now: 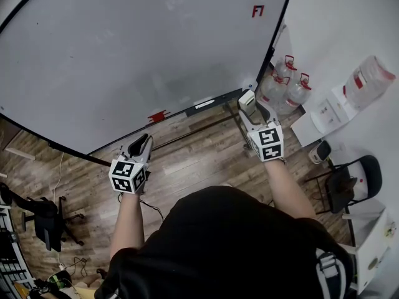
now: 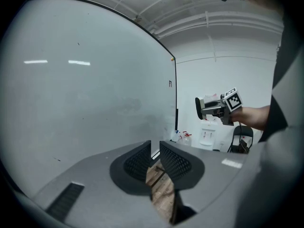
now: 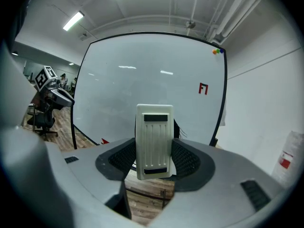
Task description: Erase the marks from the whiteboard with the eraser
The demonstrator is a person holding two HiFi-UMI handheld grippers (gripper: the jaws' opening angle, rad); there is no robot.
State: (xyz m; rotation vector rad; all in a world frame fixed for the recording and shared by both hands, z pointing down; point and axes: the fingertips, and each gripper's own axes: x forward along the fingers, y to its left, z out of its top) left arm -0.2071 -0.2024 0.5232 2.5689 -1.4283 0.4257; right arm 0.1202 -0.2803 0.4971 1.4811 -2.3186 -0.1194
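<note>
The large whiteboard carries a small red mark near its upper right corner; this red mark also shows in the right gripper view. My right gripper is shut on a cream eraser, held upright in front of the board's lower right corner and apart from the surface. My left gripper hangs below the board's bottom edge; its jaws are shut to a thin slit with nothing between them. The left gripper view shows the right gripper with the eraser off to the right.
A red marker lies on the board's bottom ledge. Water bottles stand by the board's right edge, with a large jug on a white dispenser beyond. A black chair stands at right, an office chair at left.
</note>
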